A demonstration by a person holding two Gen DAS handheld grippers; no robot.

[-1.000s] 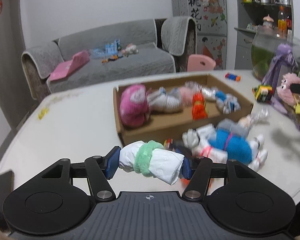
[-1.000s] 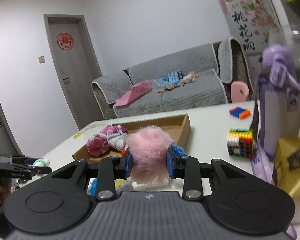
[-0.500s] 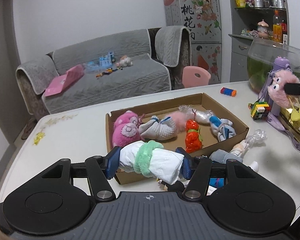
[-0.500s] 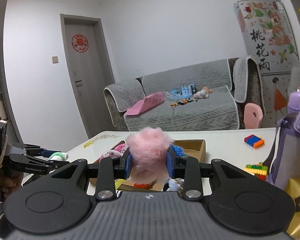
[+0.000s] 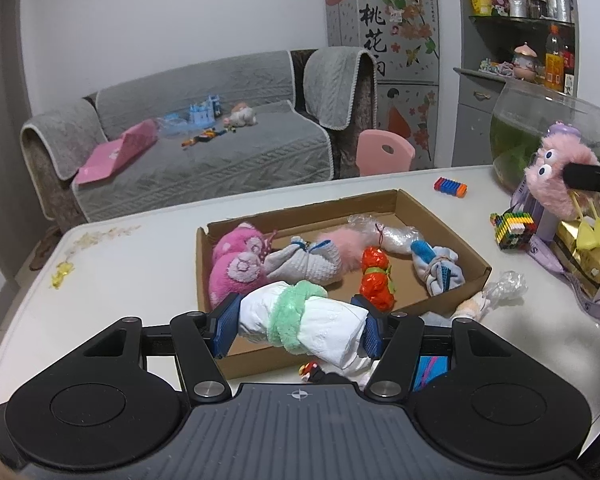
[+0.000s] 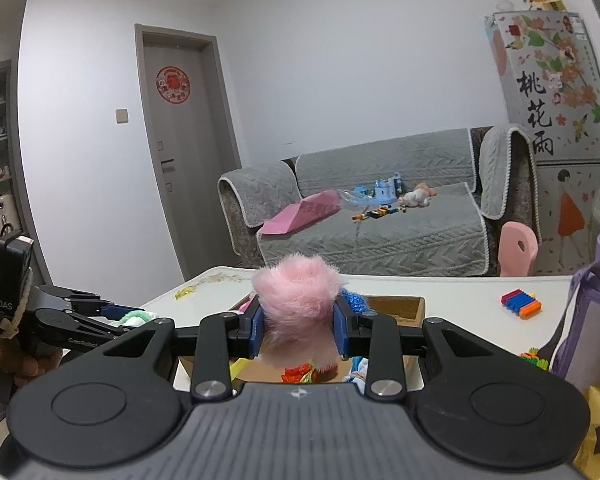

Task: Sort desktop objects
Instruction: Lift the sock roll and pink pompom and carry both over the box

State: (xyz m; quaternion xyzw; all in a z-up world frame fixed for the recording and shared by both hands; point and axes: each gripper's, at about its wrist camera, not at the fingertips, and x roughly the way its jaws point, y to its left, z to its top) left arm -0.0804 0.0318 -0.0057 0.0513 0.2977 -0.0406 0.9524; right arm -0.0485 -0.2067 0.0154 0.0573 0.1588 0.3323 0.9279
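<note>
With our left gripper clamped on a white green-banded cloth roll and our right gripper on a fluffy pink toy, we judge both need lowering into the shallow brown cardboard tray.

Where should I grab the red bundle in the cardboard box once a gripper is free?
Grip the red bundle at its green-tied waist, coming from above with fingers closing across its width. It lies lengthwise in the cardboard box, narrowest there, with open floor either side.

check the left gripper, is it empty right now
No, the left gripper is shut on a white bundle with a green fuzzy band, held above the near edge of the cardboard box.
</note>
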